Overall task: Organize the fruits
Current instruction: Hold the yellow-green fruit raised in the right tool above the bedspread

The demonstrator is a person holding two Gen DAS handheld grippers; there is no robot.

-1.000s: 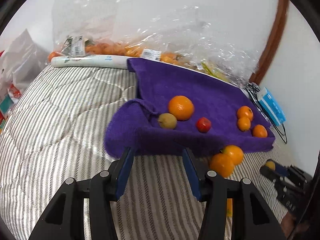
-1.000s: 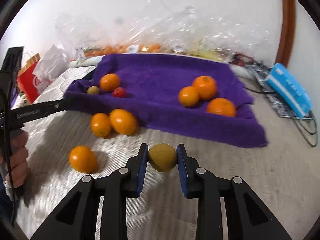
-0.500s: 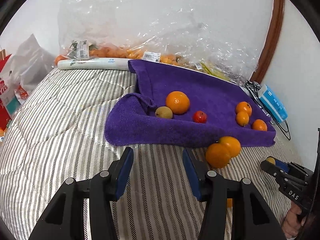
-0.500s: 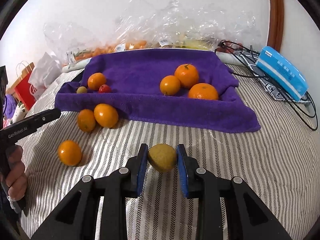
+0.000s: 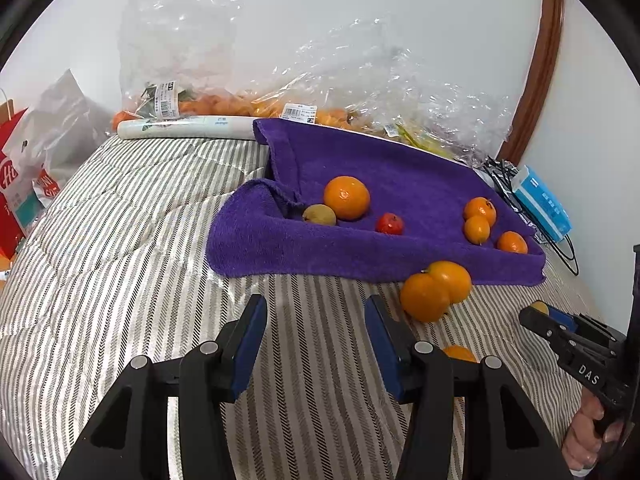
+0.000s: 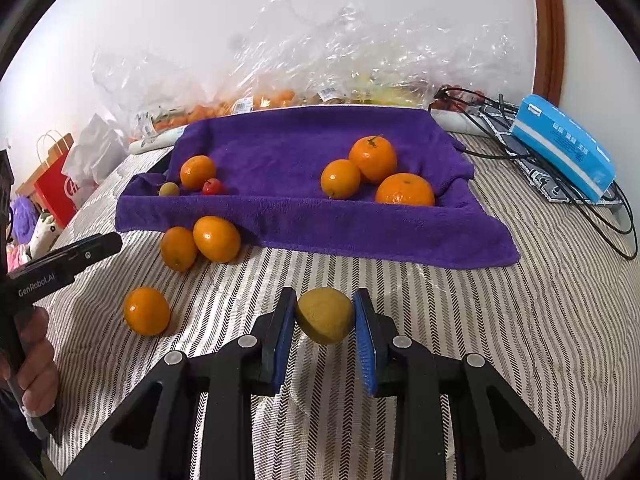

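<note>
Fruit, round, yellow-green, firm-looking [image 6: 325,315]: I am pinching it across its middle in my right gripper [image 6: 325,322], gently; left gripper [image 5: 316,336] is hanging wide open, empty.

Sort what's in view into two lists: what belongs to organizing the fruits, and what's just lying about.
Part of the job:
- yellow-green fruit held in the right gripper
- three loose oranges on the bed
- purple towel with fruit on it
- left gripper, open

Lying about:
- blue box
- black cables
- red paper bag
- plastic bags
</note>
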